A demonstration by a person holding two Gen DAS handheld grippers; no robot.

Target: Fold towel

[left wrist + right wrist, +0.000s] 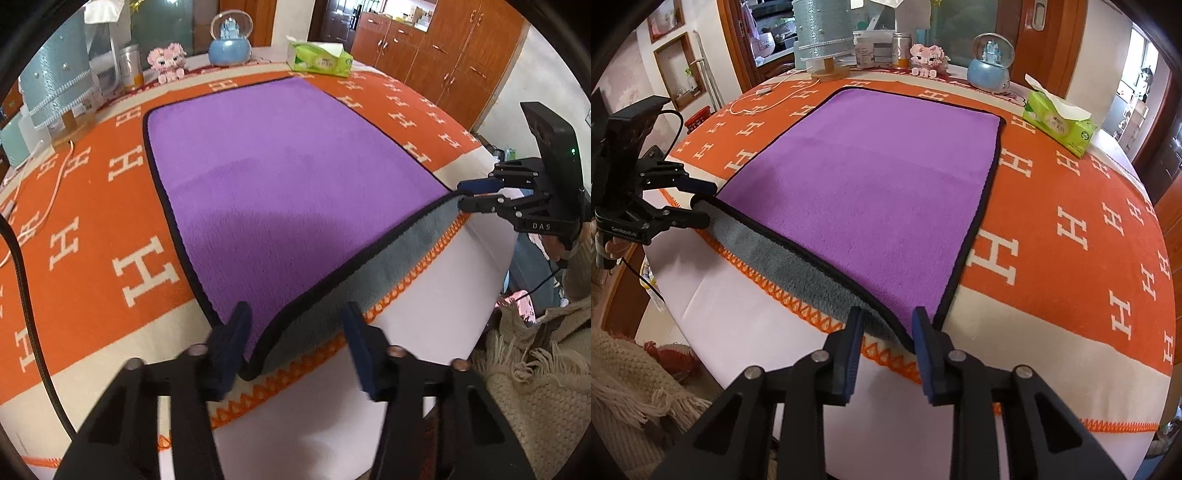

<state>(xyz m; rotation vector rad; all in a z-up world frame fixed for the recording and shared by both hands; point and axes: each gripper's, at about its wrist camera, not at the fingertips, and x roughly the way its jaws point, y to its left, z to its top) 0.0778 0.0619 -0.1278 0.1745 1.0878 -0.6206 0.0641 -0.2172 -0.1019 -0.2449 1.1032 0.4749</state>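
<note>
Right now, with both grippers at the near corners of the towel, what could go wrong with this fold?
1. Both sets of jaws are open around the towel corners; lifting before closing would probably drop the edge.
2. The left gripper is open wider than the right gripper, so uneven grasps could skew the fold.
3. The jaws might pinch the orange blanket underneath too.

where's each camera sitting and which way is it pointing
Left wrist: sits behind the left gripper, at the purple towel with black trim's near-left corner, facing across the orange H-patterned blanket; its open fingers straddle that corner, and the right gripper shows at far right.
Right wrist: sits behind the right gripper at the near-right corner, facing the same way; the left gripper shows at far left.
Shared: the towel, blanket, green tissue box, blue snow globe.
</note>
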